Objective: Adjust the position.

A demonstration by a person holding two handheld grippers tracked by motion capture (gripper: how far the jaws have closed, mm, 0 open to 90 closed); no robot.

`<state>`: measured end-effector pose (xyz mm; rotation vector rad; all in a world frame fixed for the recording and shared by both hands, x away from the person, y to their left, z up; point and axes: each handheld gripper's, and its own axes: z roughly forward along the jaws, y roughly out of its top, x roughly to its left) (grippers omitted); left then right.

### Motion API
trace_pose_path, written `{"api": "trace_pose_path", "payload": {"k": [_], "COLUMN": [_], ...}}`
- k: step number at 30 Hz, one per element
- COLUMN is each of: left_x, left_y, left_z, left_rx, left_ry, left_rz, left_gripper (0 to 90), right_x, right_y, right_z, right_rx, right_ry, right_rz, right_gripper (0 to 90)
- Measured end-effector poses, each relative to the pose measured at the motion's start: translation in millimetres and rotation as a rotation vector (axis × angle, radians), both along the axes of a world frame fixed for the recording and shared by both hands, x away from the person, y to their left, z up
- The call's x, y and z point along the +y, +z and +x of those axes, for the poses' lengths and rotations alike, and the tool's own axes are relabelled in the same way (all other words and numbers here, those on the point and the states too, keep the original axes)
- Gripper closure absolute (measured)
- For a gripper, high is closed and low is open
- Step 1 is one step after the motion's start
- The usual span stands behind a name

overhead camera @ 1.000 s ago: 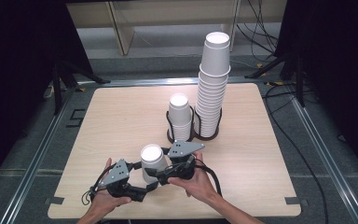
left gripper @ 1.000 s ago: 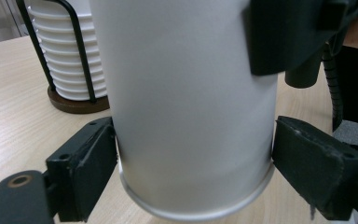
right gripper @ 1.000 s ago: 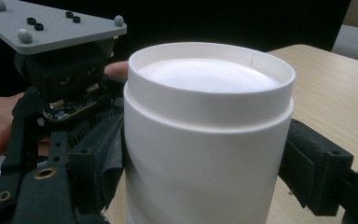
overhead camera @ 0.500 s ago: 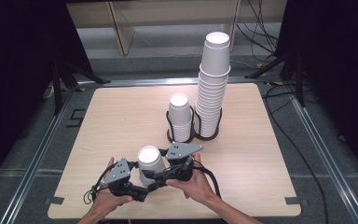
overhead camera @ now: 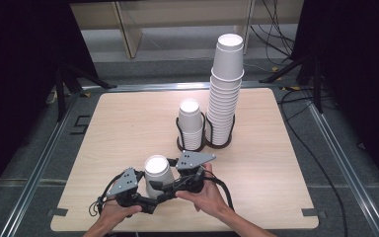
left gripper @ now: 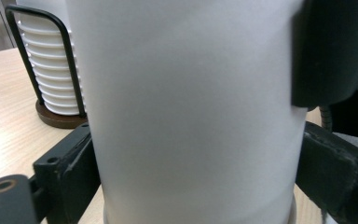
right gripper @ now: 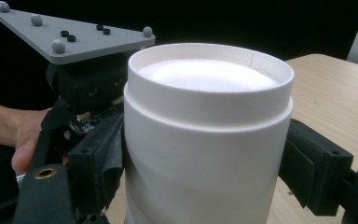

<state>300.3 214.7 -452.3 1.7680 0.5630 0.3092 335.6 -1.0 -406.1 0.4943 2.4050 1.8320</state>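
A white paper cup (overhead camera: 157, 170) stands upside down near the table's front edge, between both grippers. My left gripper (overhead camera: 148, 196) reaches it from the left. In the left gripper view its jaws have just been closing. The left gripper (left gripper: 196, 177) is shut on the cup wall (left gripper: 191, 116) low down, one jaw on each side. My right gripper (overhead camera: 170, 183) comes in from the right, and in the right gripper view the right gripper (right gripper: 205, 163) is shut on the cup (right gripper: 209, 140) too. The left gripper's grey plate (right gripper: 74, 37) shows behind it.
A black wire holder (overhead camera: 205, 143) at mid-table carries a short stack of cups (overhead camera: 191, 123) and a tall stack (overhead camera: 225, 89). The short stack (left gripper: 46, 70) is close behind the held cup. Bare wood lies to the left and right of the hands.
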Motion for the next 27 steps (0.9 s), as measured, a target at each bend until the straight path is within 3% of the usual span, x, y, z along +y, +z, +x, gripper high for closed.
{"api": "trace_pose_path", "payload": {"k": [2,3,4,10,11,12,18,23,27], "left_x": [0.0,0.1,0.9,0.8,-0.5,-0.3,-0.6,-1.3,-2.4], "left_y": [-0.5,-0.3,1.1,1.4,1.0,1.6,3.9,5.3,4.4], "left_z": [0.9,1.1,0.1,-0.5,-0.6,-0.6,-4.4,-6.6,-6.5], "left_rx": [-0.014,-0.019,-0.012,-0.045,-0.043,-0.046,-0.075,-0.087,-0.068], "left_ry": [-0.009,-0.008,0.000,-0.006,-0.009,-0.013,-0.015,-0.032,-0.036], "left_rz": [-0.002,0.007,0.034,0.082,0.057,0.060,0.131,0.173,0.183], "left_gripper": [10.9,11.5,12.1,14.5,15.0,15.0,15.8,15.8,15.8], "right_x": [-0.1,-0.2,-0.9,-2.1,-3.4,-3.4,-8.2,-15.3,-15.9], "right_y": [-0.3,-0.7,-0.7,0.0,1.3,1.3,10.8,25.6,37.1], "right_z": [0.4,-0.5,0.2,0.3,0.9,0.9,5.6,6.5,6.6], "right_rx": [-0.005,0.019,0.011,0.016,0.013,0.013,0.059,0.039,-0.011], "right_ry": [0.008,0.005,0.005,0.013,0.012,0.012,0.056,0.104,0.170], "right_rz": [0.014,0.016,0.009,-0.020,-0.022,-0.022,-0.036,-0.074,-0.155], "right_gripper": [22.1,21.9,21.7,20.8,20.4,20.4,15.4,15.3,15.5]}}
